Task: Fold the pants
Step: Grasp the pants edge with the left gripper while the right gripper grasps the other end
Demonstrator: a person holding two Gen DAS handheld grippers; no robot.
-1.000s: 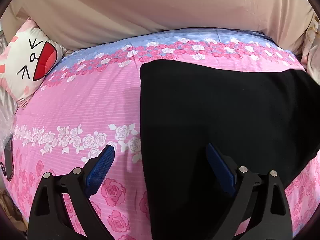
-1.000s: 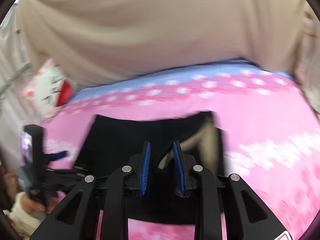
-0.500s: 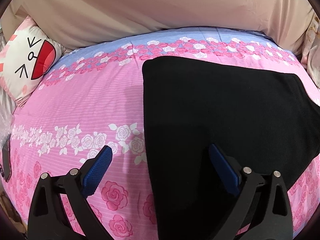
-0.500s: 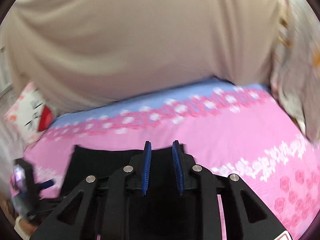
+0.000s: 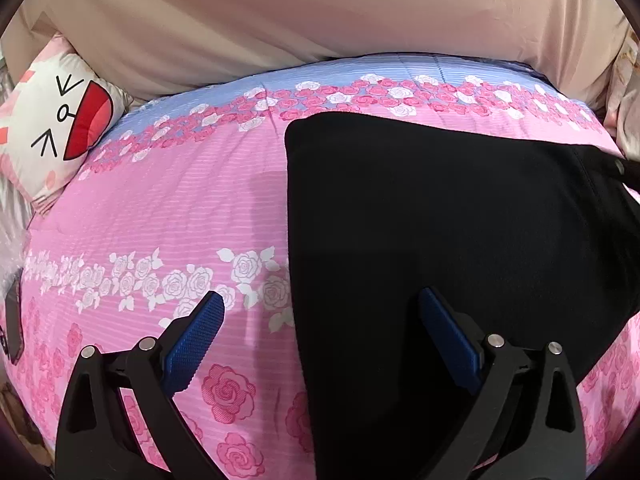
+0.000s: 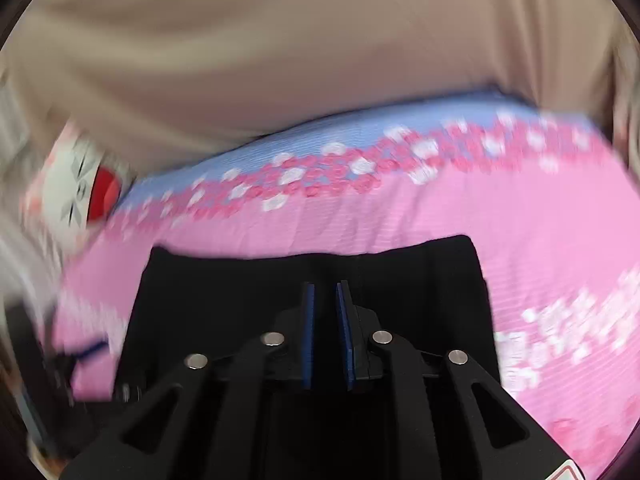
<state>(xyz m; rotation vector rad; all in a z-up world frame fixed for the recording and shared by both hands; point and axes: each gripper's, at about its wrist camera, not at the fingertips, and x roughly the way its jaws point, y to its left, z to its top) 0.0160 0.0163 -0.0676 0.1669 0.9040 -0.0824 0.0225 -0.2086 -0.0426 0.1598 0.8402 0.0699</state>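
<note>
Unlabelled black pants (image 5: 460,240) on rose-print bedspread (image 5: 180,208)

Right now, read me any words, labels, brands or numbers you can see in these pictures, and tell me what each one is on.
No readable text anywhere.
Cushion: only a drawn cartoon face, no letters.
Bedspread: rose print, no writing.
Black pants: no label or brand visible.
Red-edged sticker at the bottom corner of the right wrist view: cut off and too blurred to read.
</note>
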